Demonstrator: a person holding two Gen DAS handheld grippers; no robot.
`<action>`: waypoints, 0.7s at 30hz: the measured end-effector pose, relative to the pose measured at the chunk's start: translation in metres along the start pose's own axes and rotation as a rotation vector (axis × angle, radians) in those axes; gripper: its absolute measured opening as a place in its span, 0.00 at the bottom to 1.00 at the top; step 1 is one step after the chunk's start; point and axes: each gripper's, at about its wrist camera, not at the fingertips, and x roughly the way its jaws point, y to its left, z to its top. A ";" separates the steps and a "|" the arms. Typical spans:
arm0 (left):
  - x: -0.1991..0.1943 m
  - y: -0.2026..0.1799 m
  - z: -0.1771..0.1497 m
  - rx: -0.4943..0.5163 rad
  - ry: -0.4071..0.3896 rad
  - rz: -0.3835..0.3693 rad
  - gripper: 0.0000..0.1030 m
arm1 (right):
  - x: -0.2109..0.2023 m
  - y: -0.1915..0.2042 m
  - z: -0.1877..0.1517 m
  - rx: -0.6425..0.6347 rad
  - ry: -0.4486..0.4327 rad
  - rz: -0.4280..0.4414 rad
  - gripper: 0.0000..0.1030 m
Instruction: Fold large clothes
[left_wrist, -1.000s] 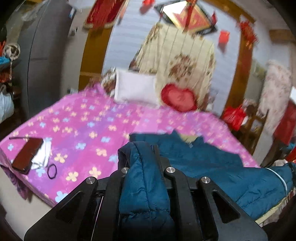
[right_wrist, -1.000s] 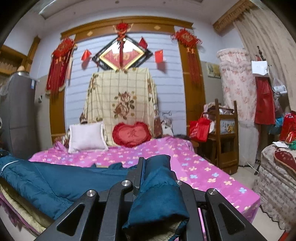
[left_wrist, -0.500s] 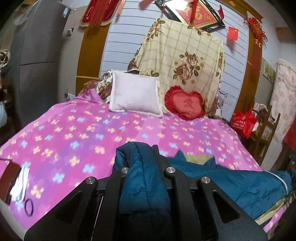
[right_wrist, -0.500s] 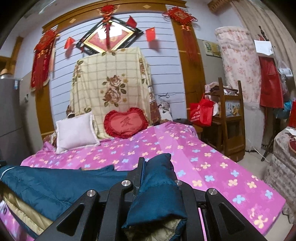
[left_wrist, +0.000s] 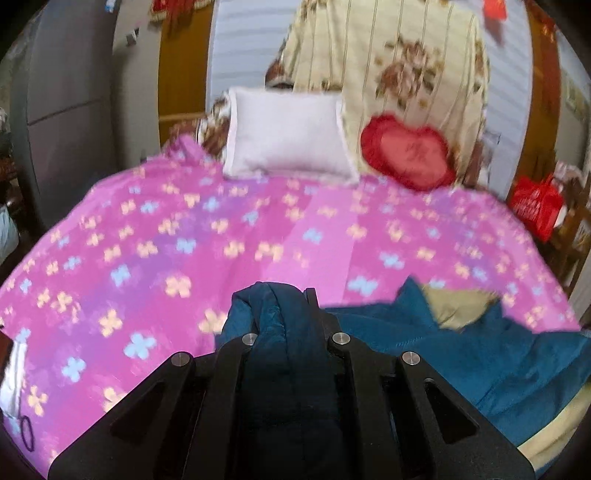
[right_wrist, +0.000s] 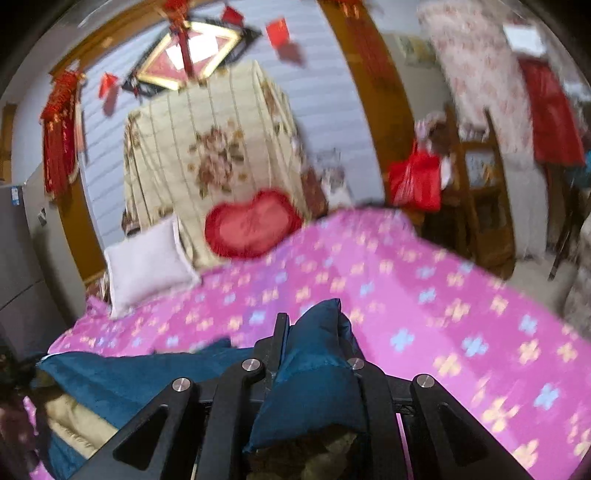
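The left gripper (left_wrist: 282, 306) has its jaws clamped on a fold of the blue jacket (left_wrist: 461, 347); the right gripper (right_wrist: 314, 328) likewise, above the bed (left_wrist: 147, 236).

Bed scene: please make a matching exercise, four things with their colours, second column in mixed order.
Things:
1. padded jacket
2. square pillow
3. heart-shaped cushion
4. flowered bed cover

Colours:
A. red
B. pink
C. dark blue
D. white

Pairs: 1-C, 2-D, 3-A, 4-B
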 end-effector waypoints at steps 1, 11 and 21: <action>0.007 -0.001 -0.005 -0.001 0.015 0.006 0.08 | 0.007 -0.003 -0.001 0.008 0.031 0.004 0.12; 0.052 -0.012 -0.029 0.018 0.126 0.001 0.13 | 0.061 -0.023 -0.030 0.056 0.215 0.032 0.20; 0.060 -0.017 -0.037 0.039 0.150 0.013 0.15 | 0.069 -0.034 -0.041 0.123 0.286 0.050 0.26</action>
